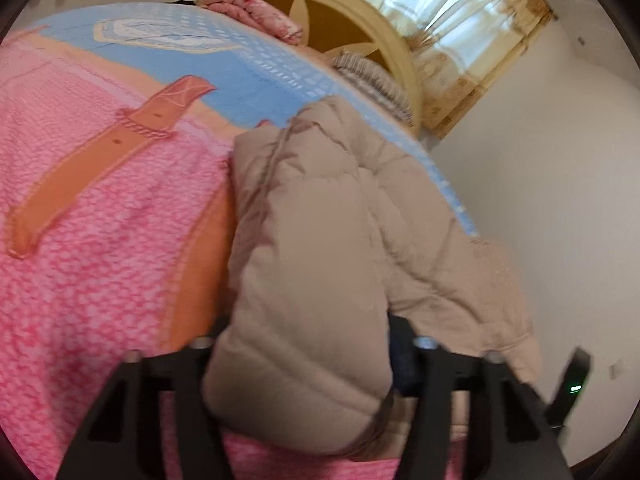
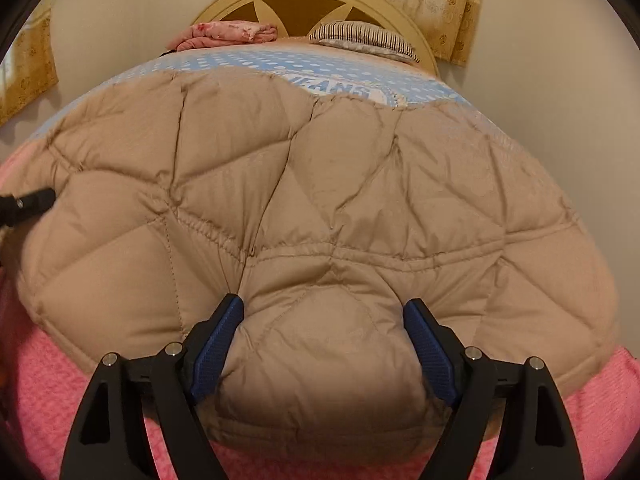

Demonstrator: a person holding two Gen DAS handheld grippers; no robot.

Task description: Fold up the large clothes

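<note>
**Jacket fills the near bed — room only at the edges**

The puffy jacket [image 2: 320,200] sprawls right across the foreground, bulging up between both sets of fingers. Beside it in the left wrist view lies open pink blanket [image 1: 80,240] — flat and passable. Beyond the jacket, a blue strip [image 2: 248,66] is free, until the pink bundle [image 2: 228,34], striped pillow [image 2: 360,36] and headboard [image 2: 224,0] block the far end.
</note>
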